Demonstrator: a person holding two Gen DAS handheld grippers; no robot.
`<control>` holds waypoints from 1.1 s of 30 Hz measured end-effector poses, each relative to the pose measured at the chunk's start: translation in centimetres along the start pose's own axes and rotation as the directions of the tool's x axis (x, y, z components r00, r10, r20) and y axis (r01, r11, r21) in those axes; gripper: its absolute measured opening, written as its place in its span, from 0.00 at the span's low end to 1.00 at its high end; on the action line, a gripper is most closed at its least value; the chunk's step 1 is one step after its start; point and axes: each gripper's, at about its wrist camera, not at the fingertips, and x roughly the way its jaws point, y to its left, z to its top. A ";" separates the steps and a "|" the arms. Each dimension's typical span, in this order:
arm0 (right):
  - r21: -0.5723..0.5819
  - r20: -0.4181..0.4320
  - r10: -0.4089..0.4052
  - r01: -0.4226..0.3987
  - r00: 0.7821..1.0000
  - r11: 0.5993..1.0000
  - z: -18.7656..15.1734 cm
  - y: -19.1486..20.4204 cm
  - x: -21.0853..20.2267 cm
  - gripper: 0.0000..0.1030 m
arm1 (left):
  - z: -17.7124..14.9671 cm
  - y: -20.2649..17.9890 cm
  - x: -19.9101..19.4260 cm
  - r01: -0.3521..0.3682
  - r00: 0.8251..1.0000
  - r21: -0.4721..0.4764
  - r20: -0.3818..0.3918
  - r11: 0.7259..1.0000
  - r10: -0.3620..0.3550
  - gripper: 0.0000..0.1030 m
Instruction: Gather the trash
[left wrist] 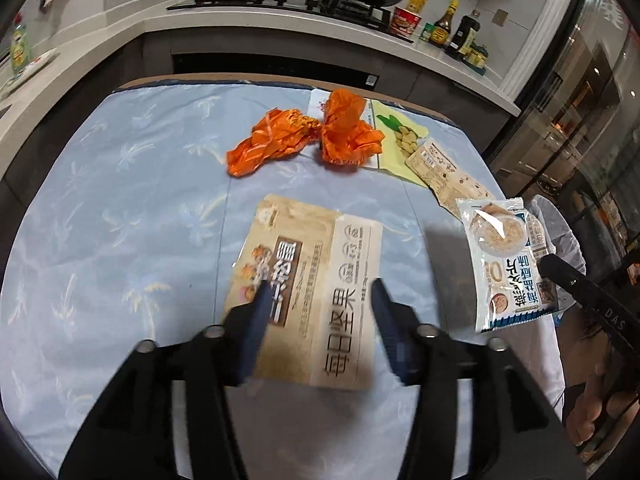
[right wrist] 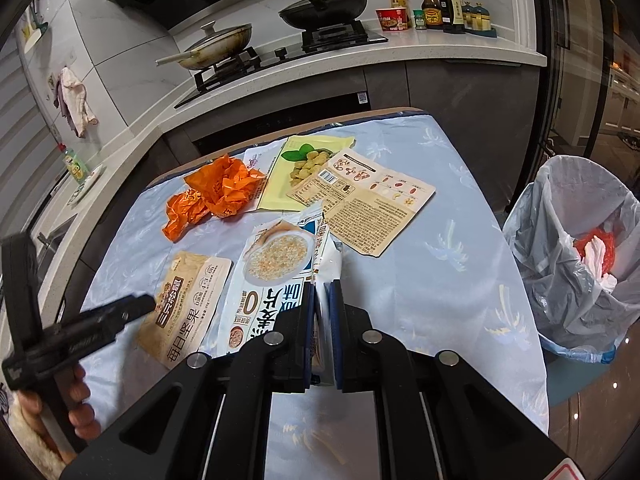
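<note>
Right gripper [right wrist: 322, 300] clamped on white packet [right wrist: 276, 264], left of bin [right wrist: 576, 264]. Left gripper [left wrist: 318, 300] open over beige pouch [left wrist: 312, 280], nothing pinched.

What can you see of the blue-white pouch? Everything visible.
The blue-white pouch is a flat, glossy plastic snack packet printed with a bowl of grains and large blue characters. The right gripper is shut on its edge, lifting that side and creasing it. It sits off the cloth at the table's right side, beside the beige nut packet.
</note>
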 end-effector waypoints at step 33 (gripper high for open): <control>0.005 -0.007 0.017 -0.017 1.000 1.000 -0.2 -0.1 0.2 0.08 | 0.6 2.0 4.8 0.070 0.998 -0.235 0.016 0.969 -0.068 0.53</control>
